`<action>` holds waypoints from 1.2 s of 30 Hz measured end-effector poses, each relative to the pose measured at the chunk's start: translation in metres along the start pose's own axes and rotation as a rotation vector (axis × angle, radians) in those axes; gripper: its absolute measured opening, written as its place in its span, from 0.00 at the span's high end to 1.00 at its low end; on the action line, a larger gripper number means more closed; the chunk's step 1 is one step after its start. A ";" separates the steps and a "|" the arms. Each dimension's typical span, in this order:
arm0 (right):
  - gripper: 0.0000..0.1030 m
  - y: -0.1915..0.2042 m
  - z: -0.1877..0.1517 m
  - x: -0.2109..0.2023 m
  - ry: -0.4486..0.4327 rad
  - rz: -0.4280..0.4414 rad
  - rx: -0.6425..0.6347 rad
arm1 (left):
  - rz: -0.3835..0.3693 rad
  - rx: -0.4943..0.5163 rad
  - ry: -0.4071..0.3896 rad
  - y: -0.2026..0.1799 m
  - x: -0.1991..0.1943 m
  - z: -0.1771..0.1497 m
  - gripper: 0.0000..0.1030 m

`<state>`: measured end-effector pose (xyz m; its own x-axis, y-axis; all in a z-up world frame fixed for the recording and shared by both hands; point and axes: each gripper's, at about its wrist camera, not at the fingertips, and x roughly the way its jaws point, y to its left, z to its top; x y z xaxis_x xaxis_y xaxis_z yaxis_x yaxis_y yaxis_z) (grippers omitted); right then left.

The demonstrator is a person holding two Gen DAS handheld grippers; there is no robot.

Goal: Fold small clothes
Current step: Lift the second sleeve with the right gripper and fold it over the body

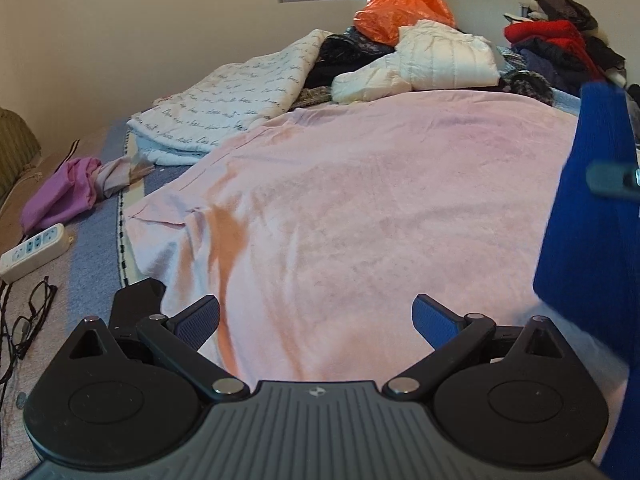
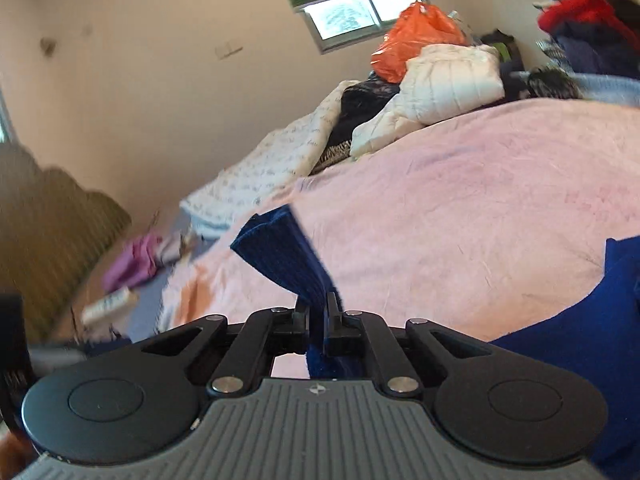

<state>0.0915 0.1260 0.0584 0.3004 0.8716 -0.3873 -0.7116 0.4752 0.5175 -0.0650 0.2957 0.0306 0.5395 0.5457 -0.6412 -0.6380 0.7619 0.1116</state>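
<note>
While the blue ribbed garment is pinched at one edge between the pressed-together fingers of the right tool, a short flap of it sticks up past the fingertips and the rest trails down to the lower right of the right wrist view, over the pink blanket. In the left wrist view the same cloth hangs as a tall blue panel at the right edge, lifted above the blanket, with a dark part of the right tool showing against it. The left tool is spread wide and holds nothing; its fingers hover low over the near part of the blanket, well to the left of the hanging cloth. The blanket covers most of the bed. Beyond it lie a white puffy jacket, an orange plastic bag and a folded white quilt with script print. To the left sit a purple cloth, a white power strip and a pair of glasses.
</note>
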 end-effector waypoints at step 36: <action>0.90 -0.145 0.039 -0.174 -0.528 -0.058 0.359 | -0.313 0.287 -0.035 -0.199 -0.019 -0.018 0.00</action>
<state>0.1673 -0.0894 0.0809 0.6692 0.7419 -0.0419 -0.4555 0.4541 0.7657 0.0420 0.1275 0.0067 0.7041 0.2802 -0.6525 -0.2640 0.9563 0.1258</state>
